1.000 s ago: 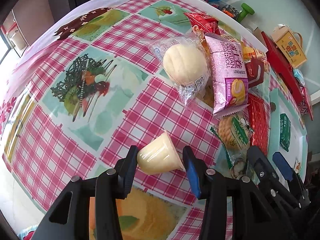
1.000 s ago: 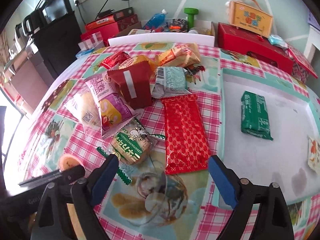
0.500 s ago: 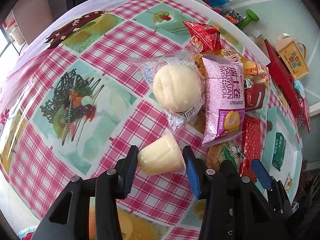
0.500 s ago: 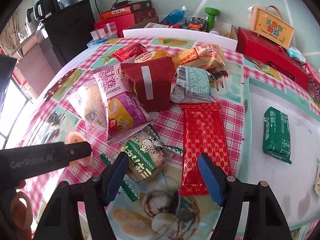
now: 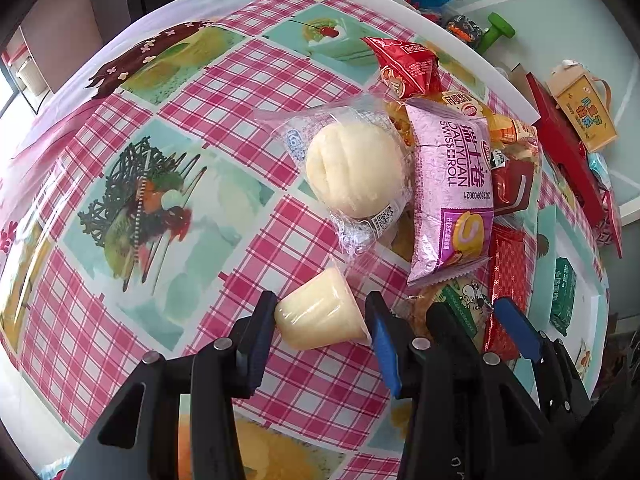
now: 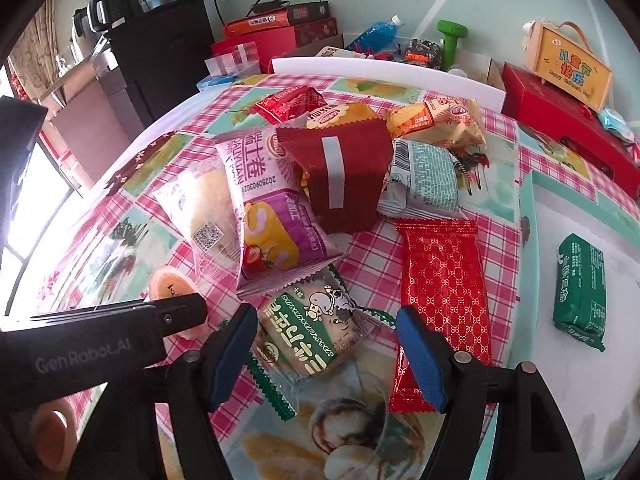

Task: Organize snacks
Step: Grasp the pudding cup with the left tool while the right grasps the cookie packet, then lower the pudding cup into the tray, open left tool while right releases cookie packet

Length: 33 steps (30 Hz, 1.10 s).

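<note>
- My left gripper (image 5: 322, 314) pinches a pale yellow jelly cup (image 5: 320, 312) between its pads. The cup lies on its side, long axis pointing away from me, wide sealed end toward me, narrow end toward the pile.
- The cup appears to hang above the checked tablecloth (image 5: 224, 92), near the table's near edge. I cannot tell whether it touches the cloth.
- My right gripper (image 6: 326, 344) is spread wide and holds nothing. A green cow-print biscuit pack (image 6: 310, 332) lies right between its fingers, flat on the cloth.
- That pack's long axis runs slantwise across my jaws, one end tucked under the pink Swiss roll bag (image 6: 268, 216).
- The right gripper is plainly nearer the pack; the left one is just beside it on the left, already busy.
- I judge the next grasp turns on closing across the pack's narrow width, so the jaws may need a slight twist first.
- The pale tray (image 6: 532, 208) with a green packet (image 6: 580, 292) sits toward the table's right edge, well apart from the cup, likely where things go.
- A red patterned packet (image 6: 442, 280) lies between pack and tray.
</note>
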### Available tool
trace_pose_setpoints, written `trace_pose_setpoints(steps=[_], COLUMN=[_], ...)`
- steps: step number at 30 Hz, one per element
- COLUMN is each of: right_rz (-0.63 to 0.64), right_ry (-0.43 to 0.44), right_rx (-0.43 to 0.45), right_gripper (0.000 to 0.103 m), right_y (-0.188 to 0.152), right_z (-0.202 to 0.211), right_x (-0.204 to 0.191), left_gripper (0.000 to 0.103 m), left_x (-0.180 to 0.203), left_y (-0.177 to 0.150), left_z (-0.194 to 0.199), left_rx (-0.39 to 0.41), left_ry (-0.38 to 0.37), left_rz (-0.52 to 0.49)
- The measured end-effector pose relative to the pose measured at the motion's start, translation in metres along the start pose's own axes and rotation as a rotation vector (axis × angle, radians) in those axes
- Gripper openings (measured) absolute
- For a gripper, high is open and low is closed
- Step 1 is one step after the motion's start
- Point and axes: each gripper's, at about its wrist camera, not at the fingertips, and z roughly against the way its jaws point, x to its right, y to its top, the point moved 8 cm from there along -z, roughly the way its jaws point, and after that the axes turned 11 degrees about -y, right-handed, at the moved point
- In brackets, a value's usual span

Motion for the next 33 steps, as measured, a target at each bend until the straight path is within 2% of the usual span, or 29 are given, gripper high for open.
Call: trace_pose_setpoints(steps=[3, 8, 16, 18, 22, 25, 33], right_rz=[-0.012, 0.002, 0.036, 0.037, 0.044, 0.048, 0.051], right_ry=[0.009, 0.034, 0.012, 0.011, 0.014, 0.005, -0.009], right_rx=[-0.013, -0.05, -0.063, -0.062, -0.046, -0.039, -0.031], right_gripper=[0.075, 0.075, 0.074, 0.072, 0.061, 0.059, 0.055], right_y=[-0.002, -0.008, -0.011, -0.012, -0.01, -0.009, -0.008], right_z=[-0.002, 0.0, -0.002, -0.002, 0.001, 0.003, 0.008], right_x=[0.001, -0.005, -0.011, -0.011, -0.014, -0.015, -0.016], left_gripper=[0.047, 0.047, 0.047, 0.047, 0.047, 0.043, 0.042], left_x=[0.002, -0.005, -0.007, -0.007, -0.005, -0.003, 0.006], left_y=[0.007, -0.004, -0.005, -0.004, -0.004, -0.004, -0.004], left_z=[-0.003, 0.0, 0.003, 0.002, 0.001, 0.001, 0.002], left_rx=[-0.001, 0.0, 0.0, 0.0, 0.001, 0.0, -0.001], left_ry=[-0.002, -0.01, -0.008, -0.008, -0.006, -0.01, -0.03], left_rz=[0.002, 0.013, 0.009, 0.008, 0.007, 0.001, -0.011])
